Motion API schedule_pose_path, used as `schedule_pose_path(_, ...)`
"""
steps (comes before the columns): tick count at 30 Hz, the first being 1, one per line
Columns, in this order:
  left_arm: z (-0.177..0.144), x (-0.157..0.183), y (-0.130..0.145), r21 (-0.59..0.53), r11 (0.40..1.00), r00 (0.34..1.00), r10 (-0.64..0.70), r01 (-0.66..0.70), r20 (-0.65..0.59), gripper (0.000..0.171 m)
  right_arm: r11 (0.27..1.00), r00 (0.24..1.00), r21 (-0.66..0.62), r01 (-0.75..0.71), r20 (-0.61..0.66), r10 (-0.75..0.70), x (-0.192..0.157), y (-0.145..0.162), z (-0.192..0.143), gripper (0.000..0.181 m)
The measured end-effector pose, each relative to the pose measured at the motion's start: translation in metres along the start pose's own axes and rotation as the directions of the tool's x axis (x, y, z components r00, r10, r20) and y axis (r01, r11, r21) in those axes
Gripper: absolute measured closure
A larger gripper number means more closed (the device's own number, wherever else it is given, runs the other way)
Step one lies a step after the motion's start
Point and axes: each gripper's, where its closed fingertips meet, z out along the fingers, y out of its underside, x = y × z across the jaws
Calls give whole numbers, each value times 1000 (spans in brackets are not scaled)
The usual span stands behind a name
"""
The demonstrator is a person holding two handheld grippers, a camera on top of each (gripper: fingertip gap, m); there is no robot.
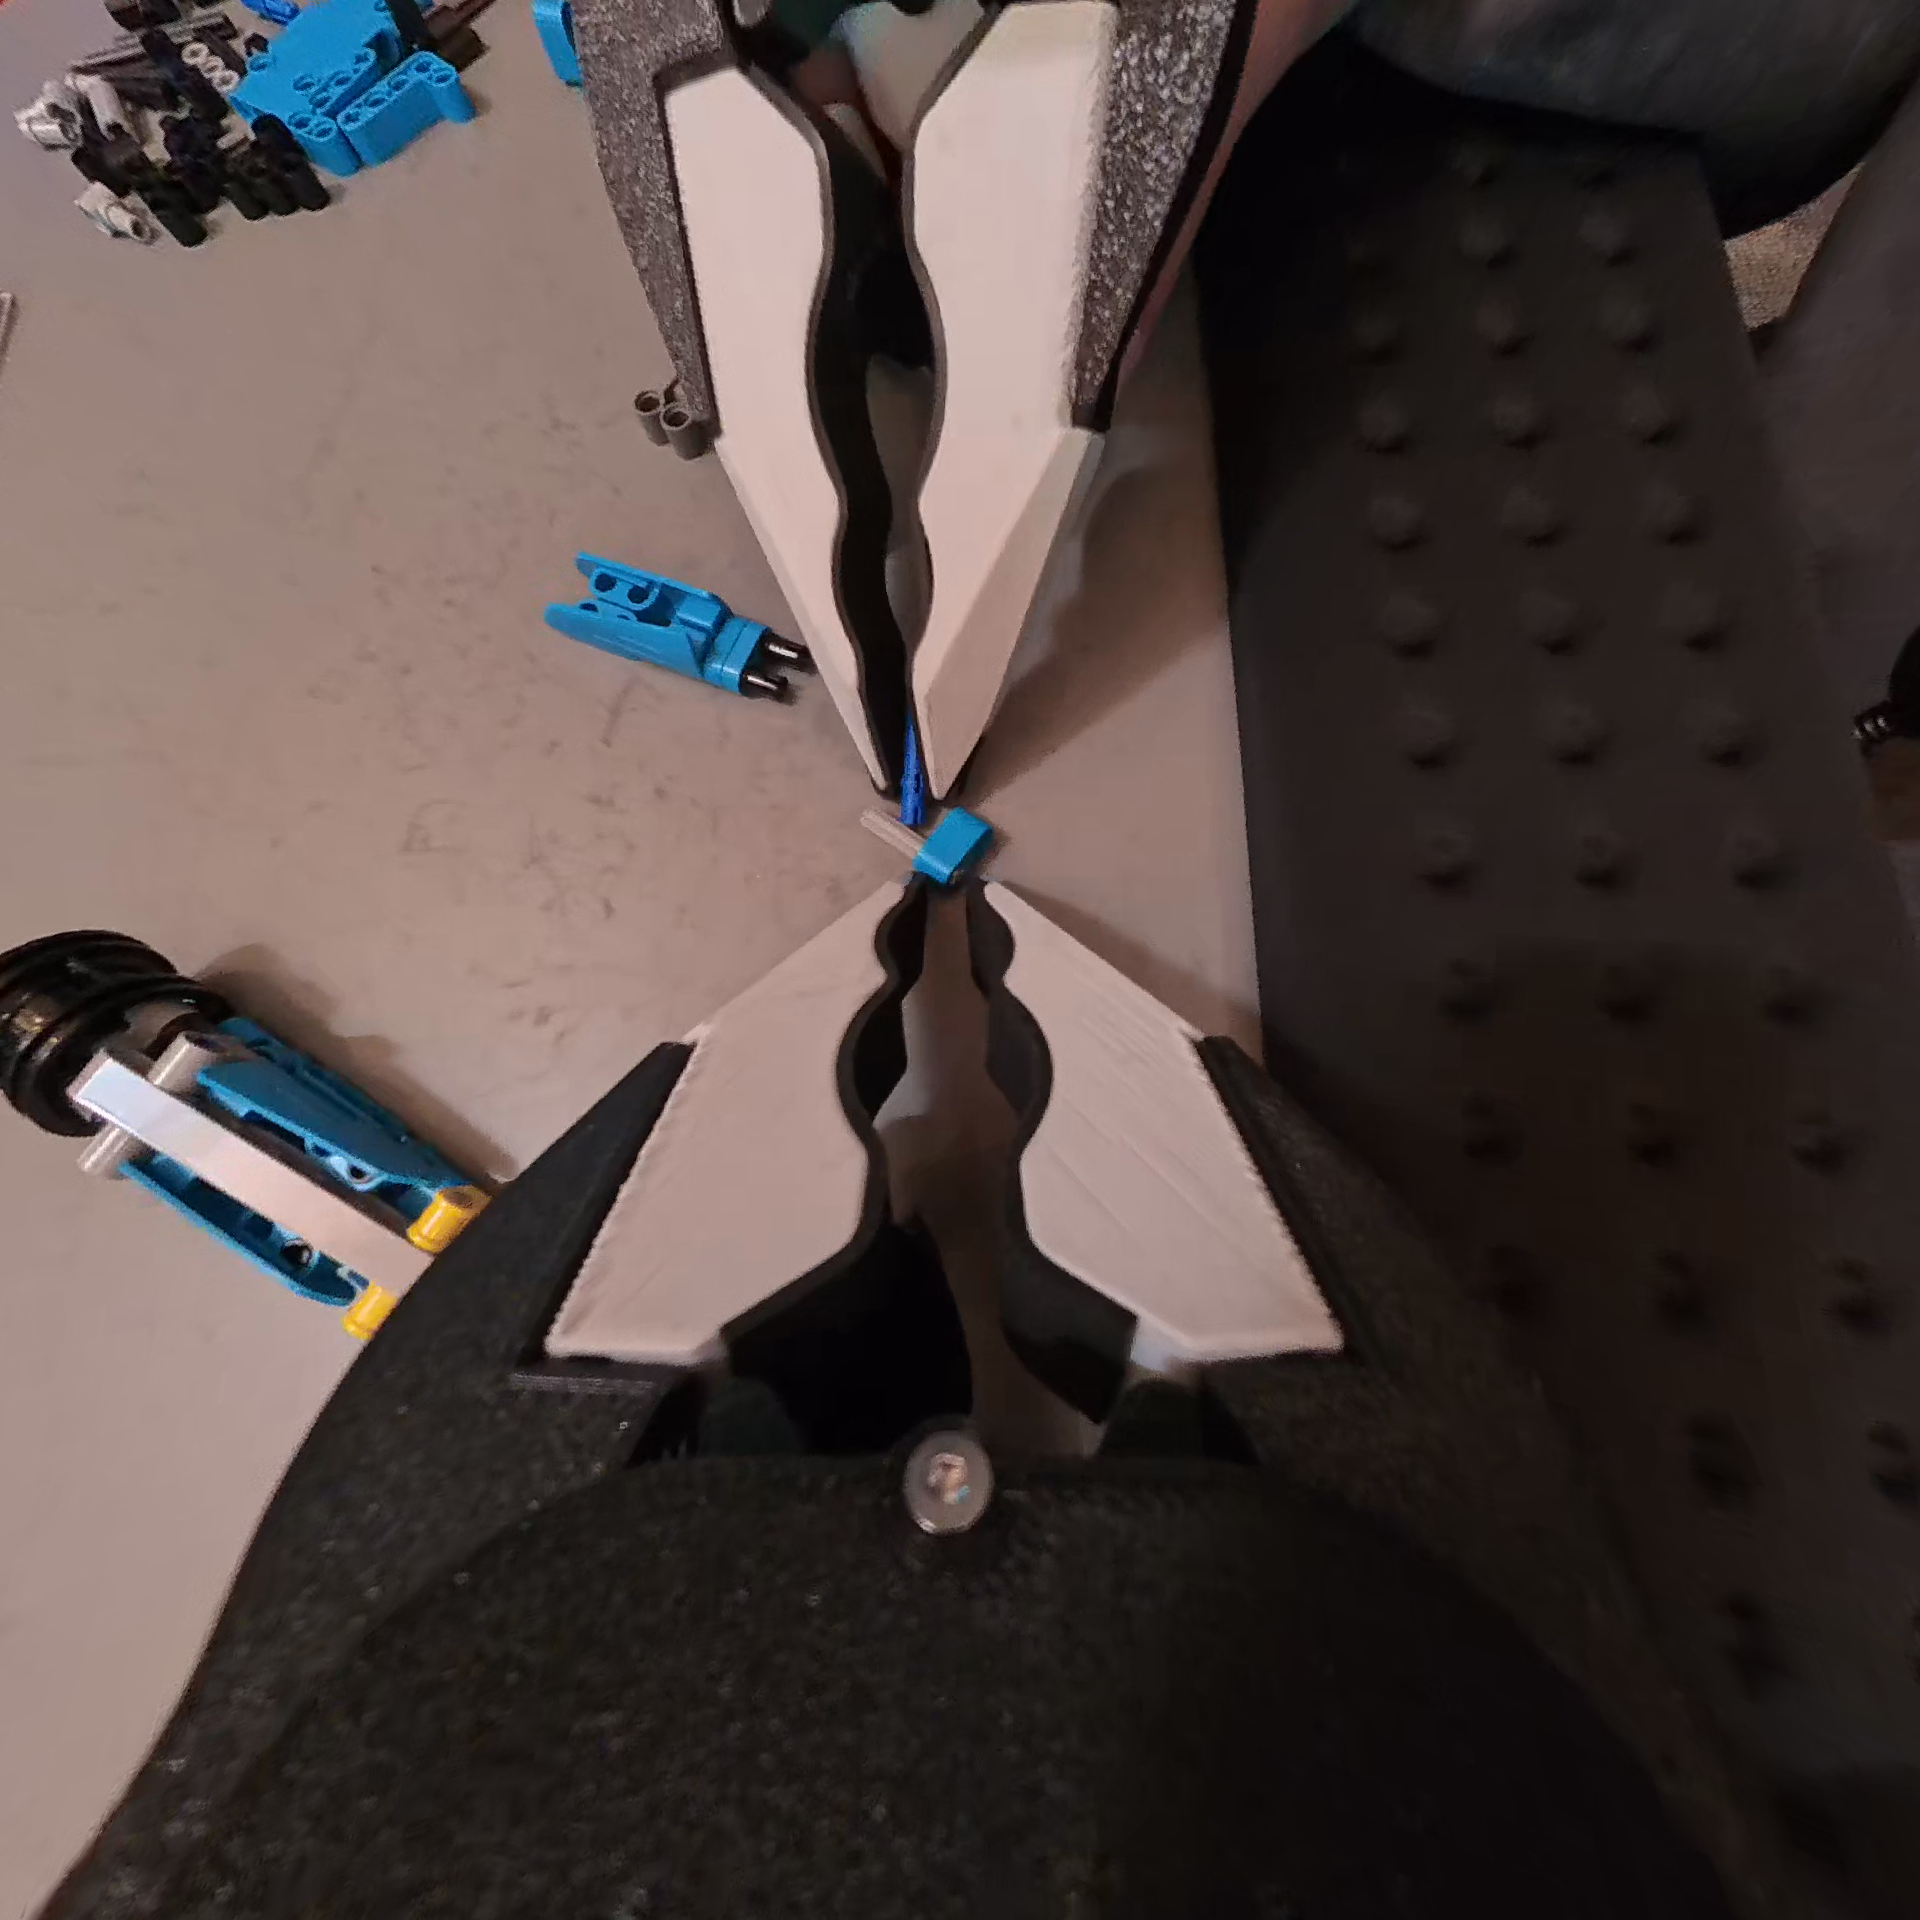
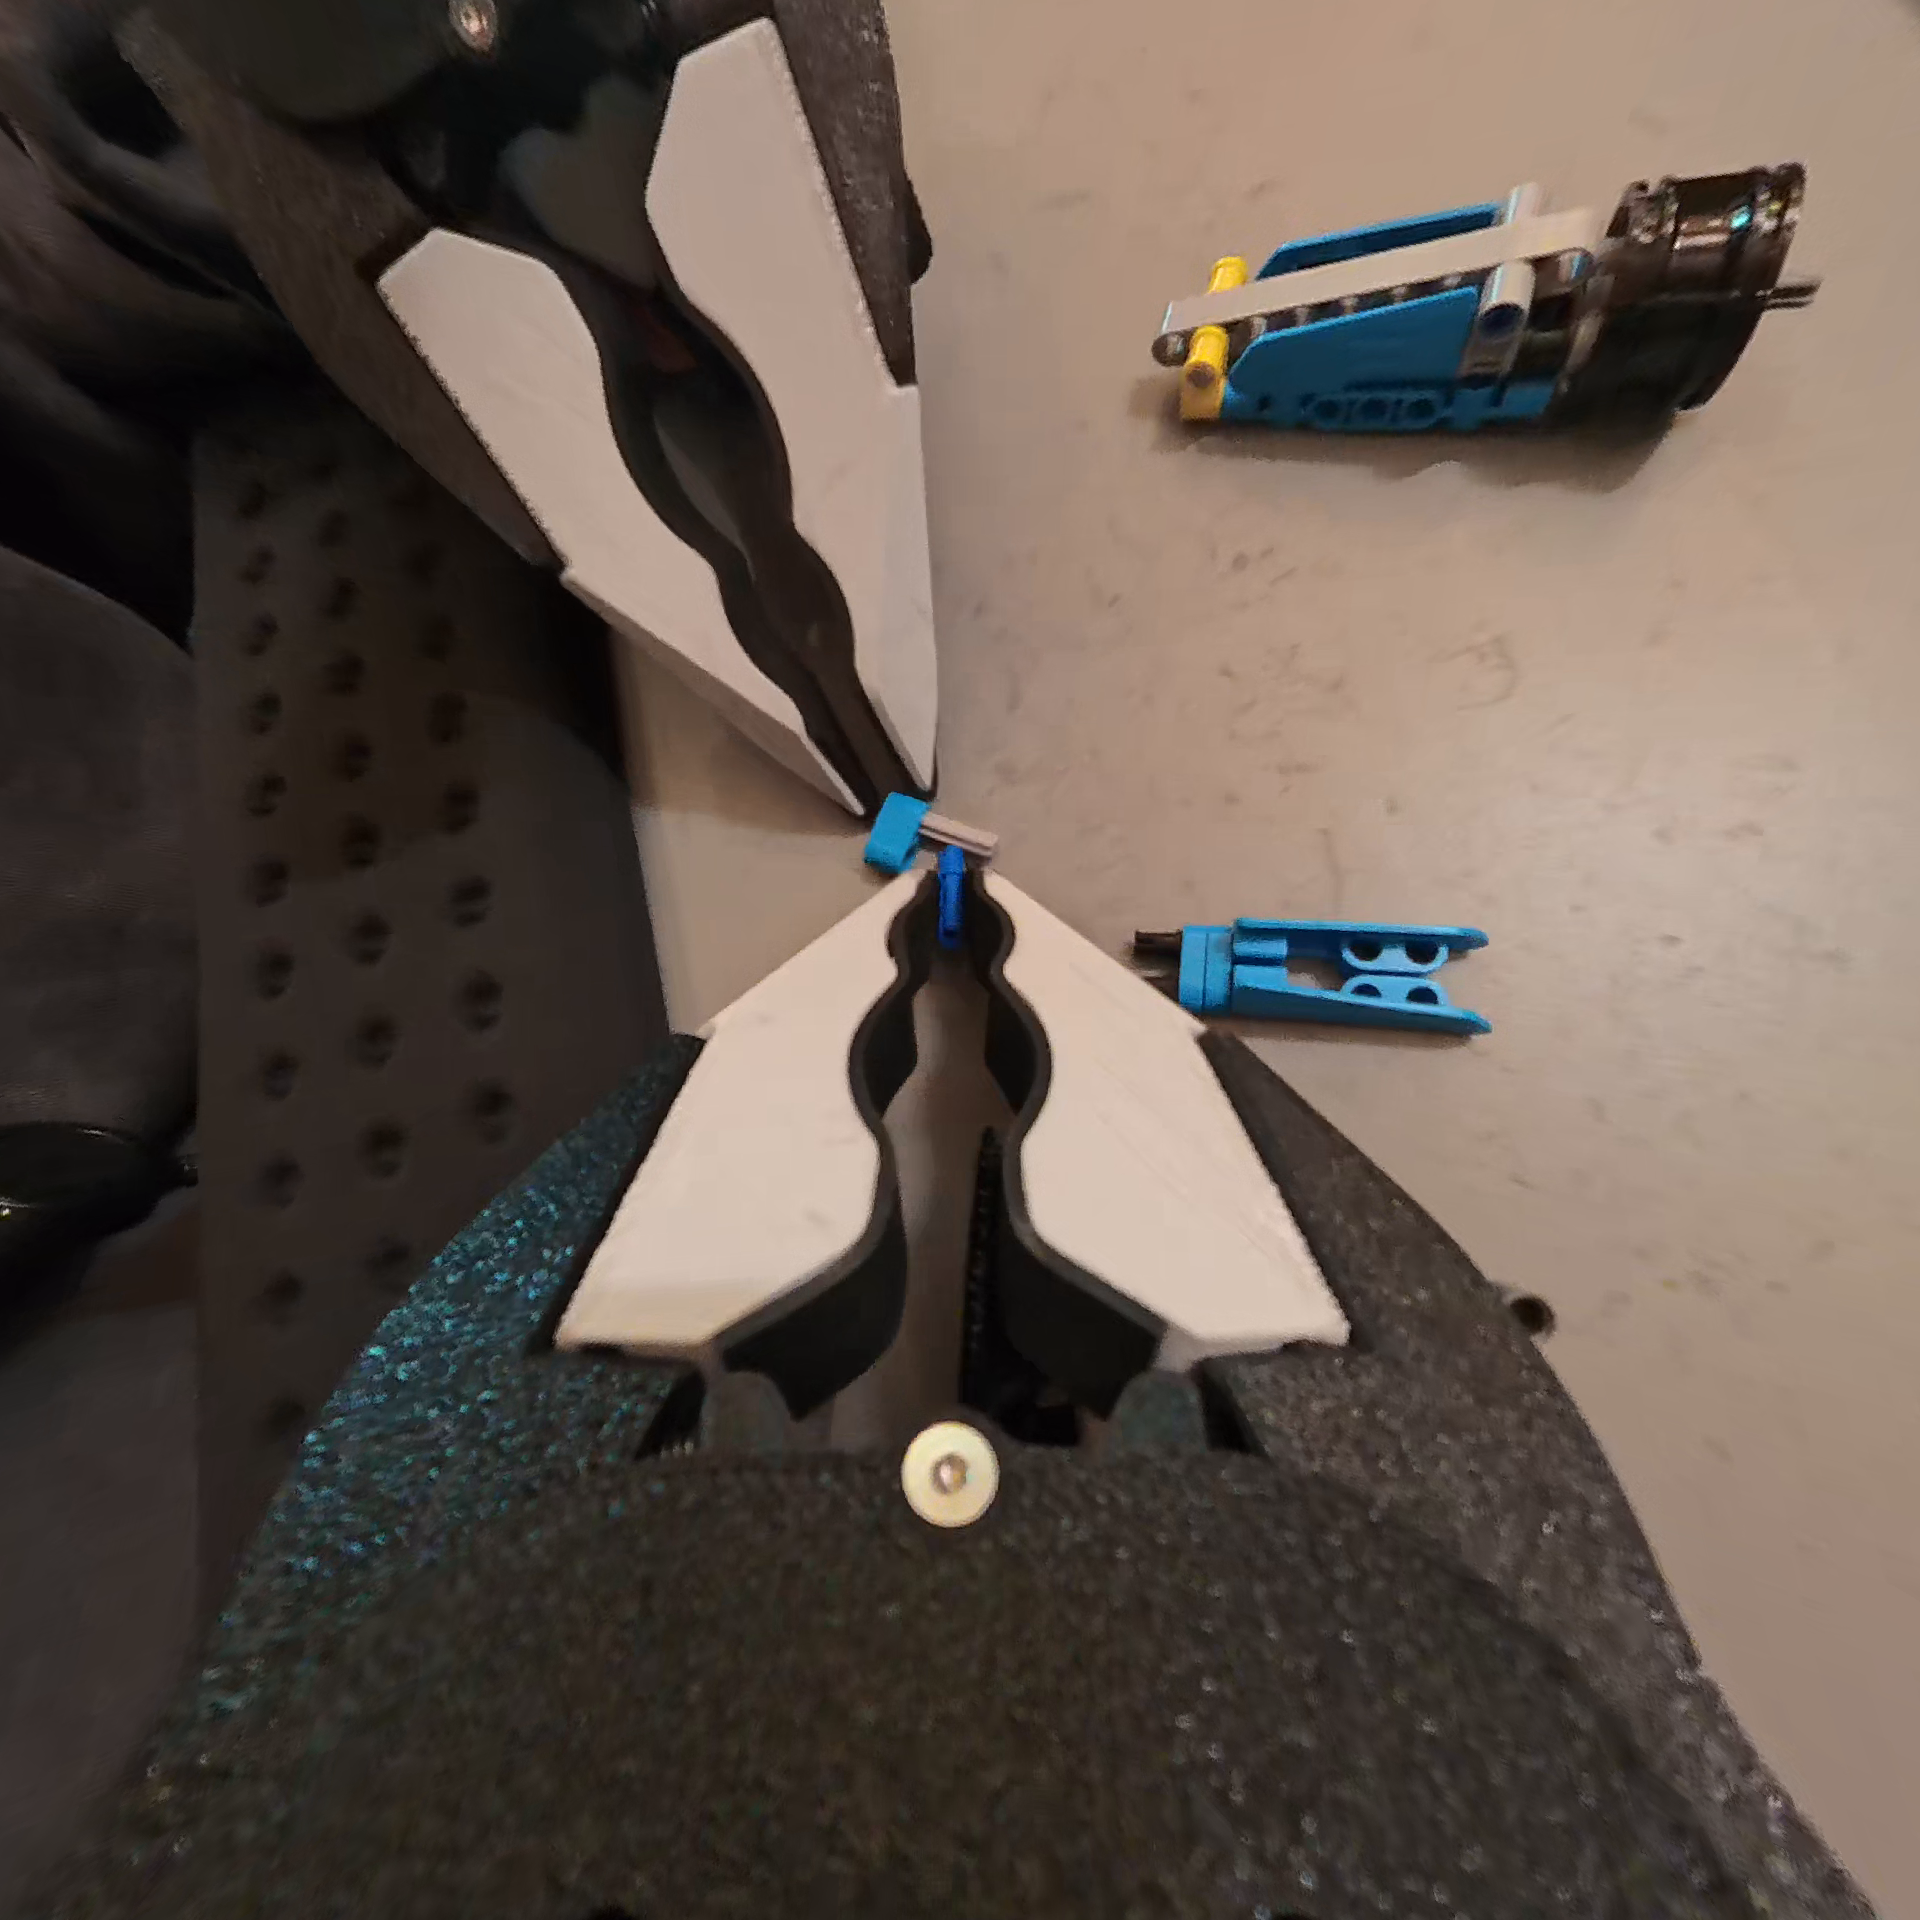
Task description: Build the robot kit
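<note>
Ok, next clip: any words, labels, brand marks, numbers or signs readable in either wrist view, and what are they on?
None: no writing, number, label or sign can be read in either view.
The left tongs, the right tongs, the small blue connector, the blue pin, the forked blue piece, the blue assembly with yellow pins and the table look unmarked.
</note>
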Motion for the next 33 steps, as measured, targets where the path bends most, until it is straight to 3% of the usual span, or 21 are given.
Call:
schedule_pose_path(17,3,0,-3,6,1000,999,-7,6,42,164,1000,995,2,-31,100,31,-7,2,0,177)
schedule_pose_path(28,3,2,-3,10,999,998,43,-42,-43,167,966,957,-20,257,144,-252,-15,7,-3,177)
schedule_pose_path(33,3,2,-3,10,999,998,43,-43,-48,166,925,920,14,381,99,-380,-15,5,-3,176)
